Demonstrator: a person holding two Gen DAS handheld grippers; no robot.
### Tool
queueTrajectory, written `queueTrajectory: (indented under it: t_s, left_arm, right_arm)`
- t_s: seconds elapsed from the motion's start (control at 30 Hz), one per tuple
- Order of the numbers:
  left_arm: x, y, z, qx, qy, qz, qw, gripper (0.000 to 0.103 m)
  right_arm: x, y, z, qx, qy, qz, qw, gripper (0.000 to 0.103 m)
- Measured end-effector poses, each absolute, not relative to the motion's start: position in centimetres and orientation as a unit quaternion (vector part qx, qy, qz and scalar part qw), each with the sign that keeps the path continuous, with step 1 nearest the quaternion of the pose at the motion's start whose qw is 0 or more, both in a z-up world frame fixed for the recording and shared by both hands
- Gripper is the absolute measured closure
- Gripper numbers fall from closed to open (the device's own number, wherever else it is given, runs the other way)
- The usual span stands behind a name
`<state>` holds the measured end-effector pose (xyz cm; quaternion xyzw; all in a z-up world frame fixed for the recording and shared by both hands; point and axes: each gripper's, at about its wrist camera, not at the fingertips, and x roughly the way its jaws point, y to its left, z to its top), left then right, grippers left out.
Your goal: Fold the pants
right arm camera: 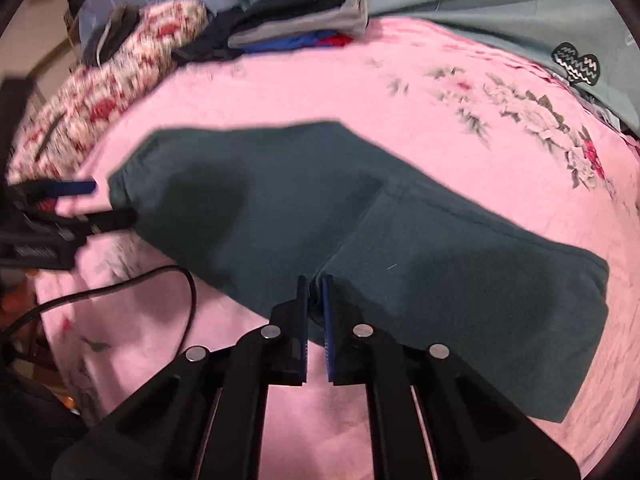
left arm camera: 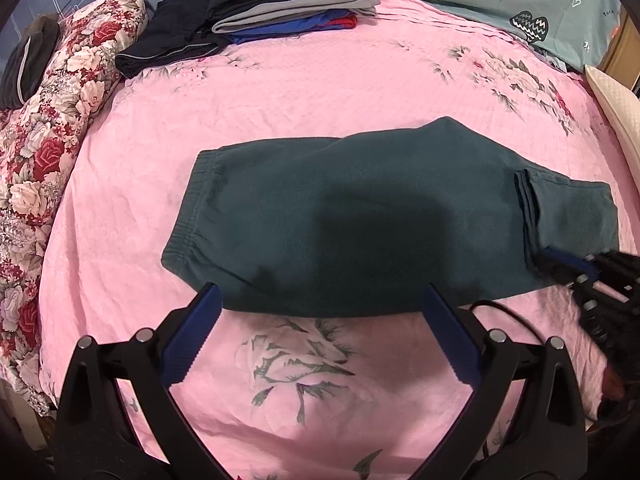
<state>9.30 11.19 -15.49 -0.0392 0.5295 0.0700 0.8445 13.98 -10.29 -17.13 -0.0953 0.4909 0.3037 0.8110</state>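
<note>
The teal pants (left arm camera: 360,216) lie folded lengthwise, cuffs doubled back; a final fold seems left. Left gripper (left arm camera: 320,300) gapes empty near their waistband; right gripper (right arm camera: 316,284) pinches their near edge.

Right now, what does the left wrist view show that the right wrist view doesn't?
Only the left wrist view: the open left gripper at the near edge of the teal pants, and their elastic waistband sharp. Only the right wrist view: the right gripper shut on the folded cuff edge. Both: the pants flat on the pink bedsheet and the stack of folded clothes.
</note>
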Motion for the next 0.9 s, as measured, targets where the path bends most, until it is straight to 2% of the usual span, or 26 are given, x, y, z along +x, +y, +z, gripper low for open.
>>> queueTrajectory:
  t_s: [0.03,0.07,0.1,0.27,0.47,0.6,0.7,0.77,0.83,0.9]
  left_arm:
    - [9.4,11.0,-15.4,-0.038,0.529,0.067,0.845,0.002]
    - [9.4,10.9,-15.3,-0.036,0.528,0.065,0.846,0.002]
    - [9.5,10.6,-15.1,-0.031,0.525,0.063,0.848,0.002]
    - [10.4,7.5,-13.8,0.008,0.505,0.027,0.863,0.002]
    - [12.3,-2.6,-10.6,0.046,0.456,-0.106,0.882,0.002]
    - [13.3,-10.9,-10.1,0.058,0.438,-0.186,0.878,0.006]
    - [14.0,-15.3,-11.1,0.049,0.453,-0.225,0.861,0.024]
    - [14.3,-18.0,-12.2,0.046,0.470,-0.249,0.846,0.049]
    - [14.4,-19.7,-13.3,0.054,0.481,-0.254,0.837,0.057]
    - [14.6,-20.8,-14.3,0.056,0.488,-0.251,0.834,0.057]
  right_arm:
    - [14.0,-10.3,-17.9,-0.095,0.499,0.307,0.805,0.087]
    - [14.0,-10.5,-17.6,-0.088,0.495,0.312,0.806,0.074]
    - [14.1,-10.8,-17.1,-0.079,0.507,0.315,0.798,0.069]
    - [15.2,-19.0,-12.8,0.042,0.486,0.284,0.825,0.067]
    - [18.5,-33.4,-12.7,0.238,0.484,0.201,0.818,0.067]
    - [21.2,-37.8,-14.1,0.235,0.501,0.203,0.808,0.067]
    - [23.2,-38.4,-15.9,0.251,0.523,0.247,0.776,0.067]
    - [24.3,-38.2,-16.9,0.264,0.535,0.275,0.754,0.067]
    - [25.7,-37.6,-18.0,0.269,0.552,0.306,0.728,0.067]
    - [26.4,-37.1,-18.9,0.265,0.568,0.323,0.709,0.067]
